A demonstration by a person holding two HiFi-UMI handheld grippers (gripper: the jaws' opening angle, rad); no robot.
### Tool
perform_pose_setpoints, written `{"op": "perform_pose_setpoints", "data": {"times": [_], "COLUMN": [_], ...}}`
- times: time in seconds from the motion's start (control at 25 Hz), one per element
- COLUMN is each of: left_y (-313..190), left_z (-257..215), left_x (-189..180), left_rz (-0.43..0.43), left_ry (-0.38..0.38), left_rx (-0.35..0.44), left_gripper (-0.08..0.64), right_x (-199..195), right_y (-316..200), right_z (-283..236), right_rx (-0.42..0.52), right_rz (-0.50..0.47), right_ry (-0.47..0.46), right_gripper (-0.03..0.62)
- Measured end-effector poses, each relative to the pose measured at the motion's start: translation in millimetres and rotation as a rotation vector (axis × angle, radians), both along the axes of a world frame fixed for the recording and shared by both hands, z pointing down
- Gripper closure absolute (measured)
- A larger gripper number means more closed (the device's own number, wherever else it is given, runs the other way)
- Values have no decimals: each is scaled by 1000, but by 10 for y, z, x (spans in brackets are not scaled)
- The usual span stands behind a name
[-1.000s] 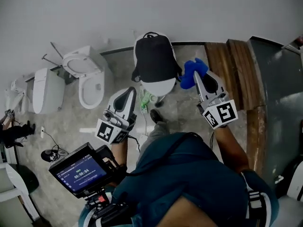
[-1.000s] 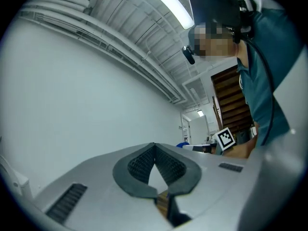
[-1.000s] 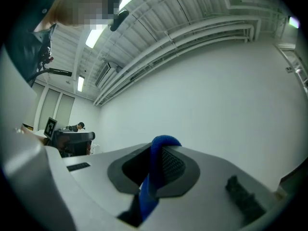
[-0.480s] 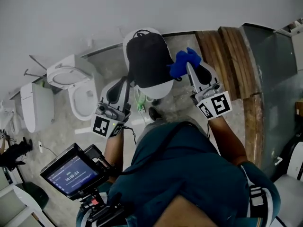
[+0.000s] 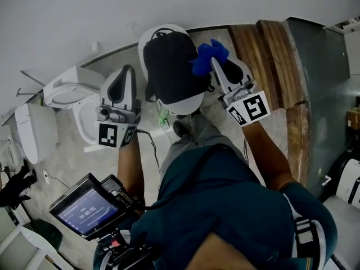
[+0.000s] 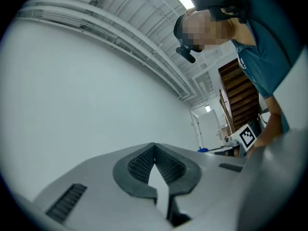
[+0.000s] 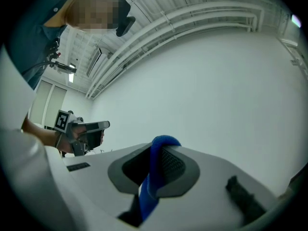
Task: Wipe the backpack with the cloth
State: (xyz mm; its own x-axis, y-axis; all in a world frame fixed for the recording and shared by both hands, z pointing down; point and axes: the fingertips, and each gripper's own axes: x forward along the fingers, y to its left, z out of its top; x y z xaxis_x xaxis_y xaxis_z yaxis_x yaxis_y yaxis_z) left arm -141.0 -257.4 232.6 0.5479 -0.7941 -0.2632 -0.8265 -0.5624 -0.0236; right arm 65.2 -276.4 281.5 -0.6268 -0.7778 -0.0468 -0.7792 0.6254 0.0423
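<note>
A: Right hand-held gripper (image 5: 216, 67)?
B: Jaws clamped on the blue cloth (image 5: 207, 55). In the right gripper view a fold of it stands up between the pads and hangs below them.
A: Left hand-held gripper (image 5: 125, 73)?
B: Jaws together, tips touching, nothing between them. It is raised just left of the backpack and apart from it.
A: Backpack (image 5: 170, 66)?
B: Black, lying on a white rounded base (image 5: 185, 103) on the floor, with a toilet (image 5: 67, 91) to its left. The cloth sits at its upper right edge; whether they touch, I cannot tell.
</note>
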Motion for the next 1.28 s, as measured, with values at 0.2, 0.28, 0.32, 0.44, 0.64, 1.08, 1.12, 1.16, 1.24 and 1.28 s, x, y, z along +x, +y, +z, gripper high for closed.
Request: {"op": "perform_pose_setpoints", "data": {"times": [0.2, 0.28, 0.32, 0.44, 0.64, 1.08, 1.12, 1.16, 1.24, 1.28], "left_y": [-511, -732, -800, -936, -1070, -1300, -1306, -1317, -1346, -1366], "left_z": [461, 759, 887, 1196, 1701, 2576, 2625, 2676, 2771, 2813], "left_x": [2, 39, 51, 71, 171, 162, 157, 149, 116, 90], "left_rz": [5, 15, 18, 13, 30, 4, 1, -4, -14, -17], "left_ry": [-11, -16, -19, -30, -47, 3, 7, 7, 9, 13], "left_rx": [-27, -65, -82, -103, -141, -264, -271, -282, -302, -308], "left_gripper": [557, 557, 557, 557, 557, 557, 557, 557, 557, 557], "right_x": [33, 93, 121, 205, 405, 843, 837, 814, 763, 740], "right_y": [-602, -868, -956, -1170, -1371, -1049, -970, -910, -909, -982], "right_z": [503, 799, 938, 1374, 2426, 4870, 5042, 5184, 5352, 5381], "right_rx": [-45, -83, -100, -129, -274, -729, -777, -825, -900, -922], "right_rz": [10, 35, 49, 97, 168, 213, 194, 173, 158, 164], "right_ry": [10, 11, 16, 60, 139, 308, 304, 282, 185, 125], "right_gripper": [563, 563, 563, 563, 564, 563, 563, 563, 565, 564]}}
